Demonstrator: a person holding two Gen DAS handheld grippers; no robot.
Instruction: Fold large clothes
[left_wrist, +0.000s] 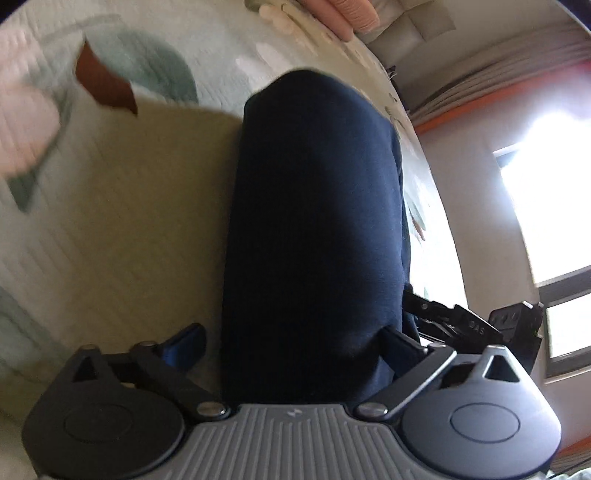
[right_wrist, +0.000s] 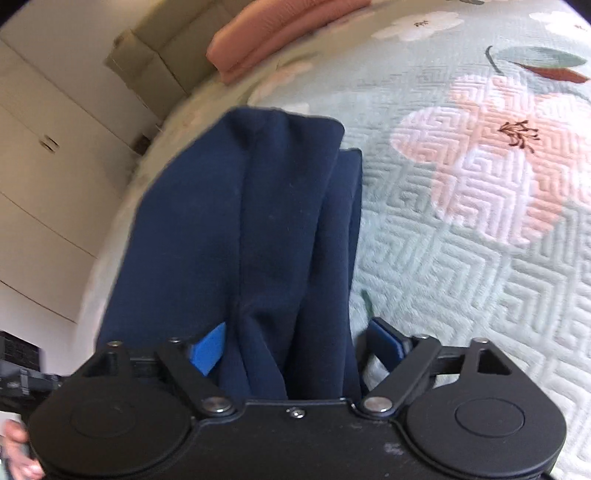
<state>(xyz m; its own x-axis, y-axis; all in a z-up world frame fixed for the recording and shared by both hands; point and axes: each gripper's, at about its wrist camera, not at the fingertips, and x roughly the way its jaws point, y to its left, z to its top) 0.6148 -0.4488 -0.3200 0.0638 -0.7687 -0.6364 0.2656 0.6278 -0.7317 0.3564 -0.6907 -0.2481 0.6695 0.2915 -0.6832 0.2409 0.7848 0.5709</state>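
A dark navy garment (left_wrist: 317, 221) hangs lengthwise in front of the left wrist camera, bunched between the blue pads of my left gripper (left_wrist: 291, 343), which is shut on it. In the right wrist view the same navy garment (right_wrist: 255, 236) falls in several folds from my right gripper (right_wrist: 295, 343), whose blue pads (right_wrist: 208, 349) are closed on the cloth. Both grippers hold it lifted above the bed quilt (right_wrist: 461, 258). The other gripper (left_wrist: 476, 325) shows at the right of the left wrist view.
The quilt (left_wrist: 122, 229) is pale green with pink flowers and a raised pattern. A pink folded blanket (right_wrist: 273, 33) lies at the far edge. White cupboards (right_wrist: 44, 166) stand to the left, a bright window (left_wrist: 554, 206) to the right.
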